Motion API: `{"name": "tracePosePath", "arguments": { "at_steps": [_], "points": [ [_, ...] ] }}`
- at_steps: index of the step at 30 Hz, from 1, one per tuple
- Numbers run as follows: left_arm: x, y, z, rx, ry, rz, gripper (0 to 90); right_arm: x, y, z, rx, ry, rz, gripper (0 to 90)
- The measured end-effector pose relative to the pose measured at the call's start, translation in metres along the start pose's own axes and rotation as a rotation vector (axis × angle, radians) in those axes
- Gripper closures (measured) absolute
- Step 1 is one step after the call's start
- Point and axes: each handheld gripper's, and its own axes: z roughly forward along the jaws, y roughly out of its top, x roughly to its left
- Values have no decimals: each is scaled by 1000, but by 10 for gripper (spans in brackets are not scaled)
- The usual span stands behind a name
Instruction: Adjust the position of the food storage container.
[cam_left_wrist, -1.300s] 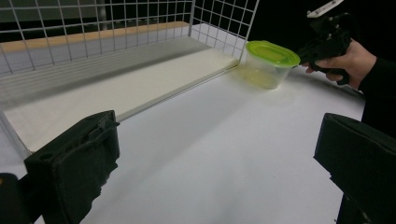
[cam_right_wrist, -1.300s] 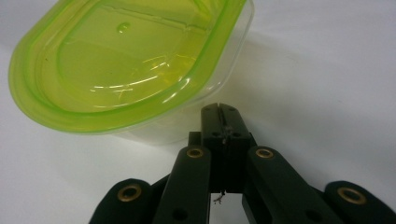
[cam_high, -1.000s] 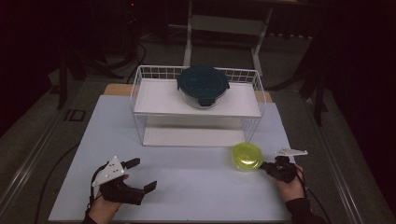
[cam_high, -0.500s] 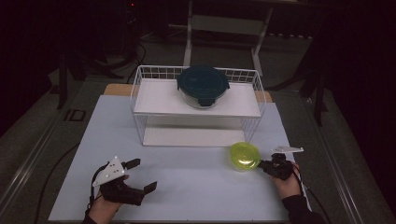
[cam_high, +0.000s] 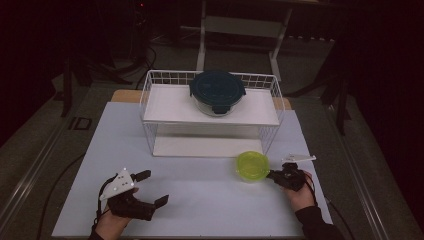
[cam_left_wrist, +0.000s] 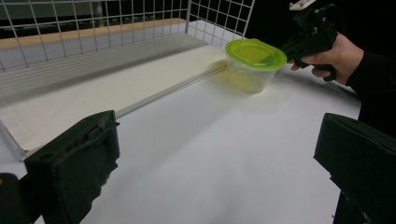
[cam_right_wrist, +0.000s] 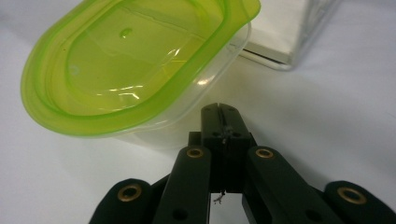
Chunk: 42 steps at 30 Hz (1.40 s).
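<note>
**Green-lidded tub nudged toward the rack**

Since the earlier frames, the right gripper (cam_high: 276, 174) and the green-lidded container (cam_high: 252, 165) have both shifted a little leftward along the tabletop (cam_high: 200, 200), away from its right edge, and the tub now sits closer to the front right corner of the wire rack (cam_high: 210, 112). The left gripper (cam_high: 150, 192) has stayed where it was, near the front left corner of the tabletop.

The right gripper's jaws are clenched together with nothing between them; in the right gripper view their joined tips press right up at the clear wall of the container (cam_right_wrist: 140, 74), just below its green lid. Whether they actually touch the plastic is hard to tell. In the left gripper view the same container (cam_left_wrist: 254, 63) stands upright on the white surface, just beside the rack's lower shelf (cam_left_wrist: 116, 88), with the right gripper (cam_left_wrist: 292, 46) at its far side.

The left gripper's jaws are spread wide and hold nothing, its hand resting low on the tabletop.

On the rack's upper shelf sits a round container with a dark blue lid (cam_high: 216, 91), toward the shelf's middle right, well apart from both grippers.
</note>
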Motion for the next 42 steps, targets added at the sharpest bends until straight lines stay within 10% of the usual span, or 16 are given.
{"name": "tracePosePath", "arguments": {
  "at_steps": [42],
  "points": [
    [-2,-1,0,7,-8,13,0,45,36,54,32,88,-93,900]
  ]
}}
